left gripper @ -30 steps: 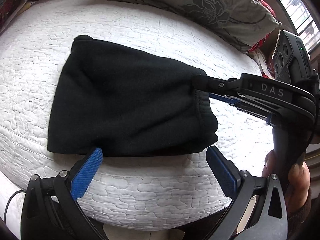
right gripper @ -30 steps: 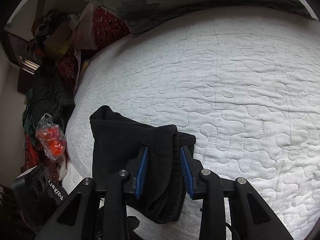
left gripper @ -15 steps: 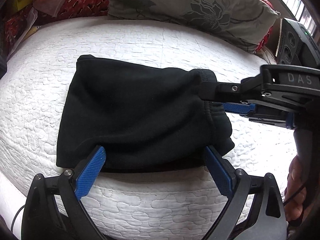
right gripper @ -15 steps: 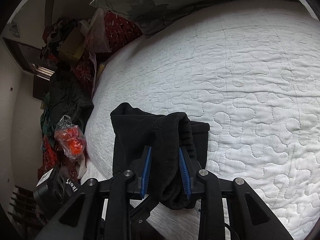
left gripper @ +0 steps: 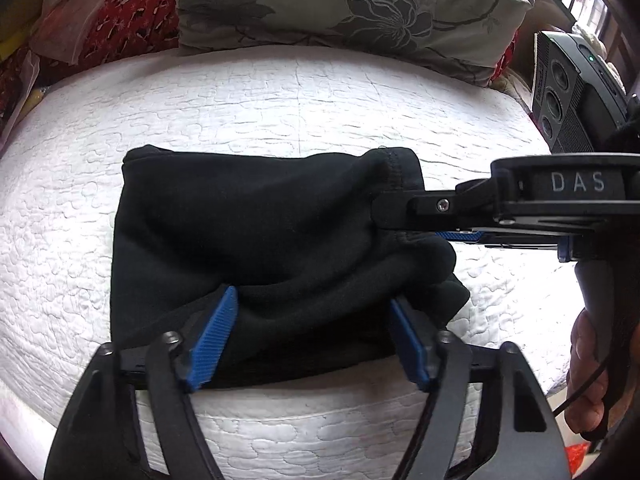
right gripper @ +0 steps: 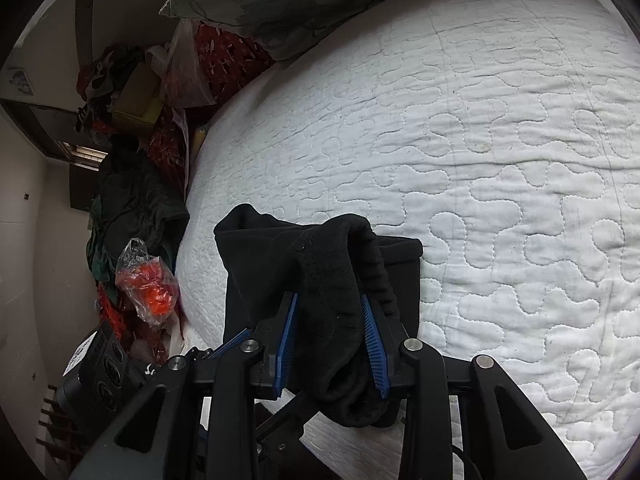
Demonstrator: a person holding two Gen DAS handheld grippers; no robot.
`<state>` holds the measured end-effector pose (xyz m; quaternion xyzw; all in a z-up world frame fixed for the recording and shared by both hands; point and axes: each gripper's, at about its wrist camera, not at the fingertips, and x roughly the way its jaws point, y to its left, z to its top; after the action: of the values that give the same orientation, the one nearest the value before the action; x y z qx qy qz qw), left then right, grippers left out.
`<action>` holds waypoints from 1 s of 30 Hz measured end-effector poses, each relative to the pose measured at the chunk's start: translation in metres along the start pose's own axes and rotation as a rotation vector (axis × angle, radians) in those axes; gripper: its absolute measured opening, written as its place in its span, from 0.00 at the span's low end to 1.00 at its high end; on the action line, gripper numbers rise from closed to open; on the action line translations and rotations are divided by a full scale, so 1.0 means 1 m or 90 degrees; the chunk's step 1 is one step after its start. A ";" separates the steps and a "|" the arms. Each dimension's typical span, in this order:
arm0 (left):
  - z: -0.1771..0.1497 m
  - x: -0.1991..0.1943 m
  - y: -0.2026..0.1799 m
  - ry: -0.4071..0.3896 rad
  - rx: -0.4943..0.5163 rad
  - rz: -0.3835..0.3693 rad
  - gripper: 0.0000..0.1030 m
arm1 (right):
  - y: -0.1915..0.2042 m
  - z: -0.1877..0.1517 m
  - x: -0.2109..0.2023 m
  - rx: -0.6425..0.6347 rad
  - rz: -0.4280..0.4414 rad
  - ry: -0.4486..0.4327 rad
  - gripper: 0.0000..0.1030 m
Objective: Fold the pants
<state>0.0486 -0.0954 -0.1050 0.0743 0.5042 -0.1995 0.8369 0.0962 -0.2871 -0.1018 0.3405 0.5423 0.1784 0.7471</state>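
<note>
The black pants (left gripper: 248, 232) lie folded into a compact bundle on the white quilted bed (left gripper: 280, 96). My left gripper (left gripper: 316, 320) is open, its blue pads (left gripper: 212, 340) set on either side of the bundle's near edge, with cloth bulging between them. My right gripper (right gripper: 330, 332) is shut on the thick waistband end of the pants (right gripper: 336, 288) and lifts it slightly off the bed. The right gripper also shows in the left wrist view (left gripper: 416, 216), coming in from the right and pinching the bundle's right end.
A floral grey pillow (left gripper: 340, 4) lies at the head of the bed. Red patterned bedding and plastic bags (left gripper: 92, 20) are piled to the left. Beside the bed are dark clothes (right gripper: 132, 208) and an orange bag (right gripper: 148, 288). The bed's near edge (left gripper: 320, 432) is close below my left gripper.
My left gripper has moved forward onto the bundle's near edge and narrowed its opening around the cloth. My right gripper has kept its grip and raised the waistband end a little.
</note>
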 end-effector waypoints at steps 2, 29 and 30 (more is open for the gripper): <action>0.002 0.000 0.002 0.003 0.002 -0.001 0.33 | 0.002 0.000 0.002 -0.012 -0.014 -0.001 0.31; -0.035 -0.007 0.064 0.099 -0.469 -0.323 0.54 | -0.007 -0.010 -0.010 0.021 0.030 -0.008 0.14; -0.038 -0.005 0.068 0.110 -0.505 -0.346 0.54 | -0.008 -0.010 -0.010 0.024 0.032 -0.007 0.14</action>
<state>0.0433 -0.0197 -0.1242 -0.3686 0.6103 -0.1964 0.6731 0.0822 -0.2960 -0.1025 0.3689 0.5327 0.1849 0.7388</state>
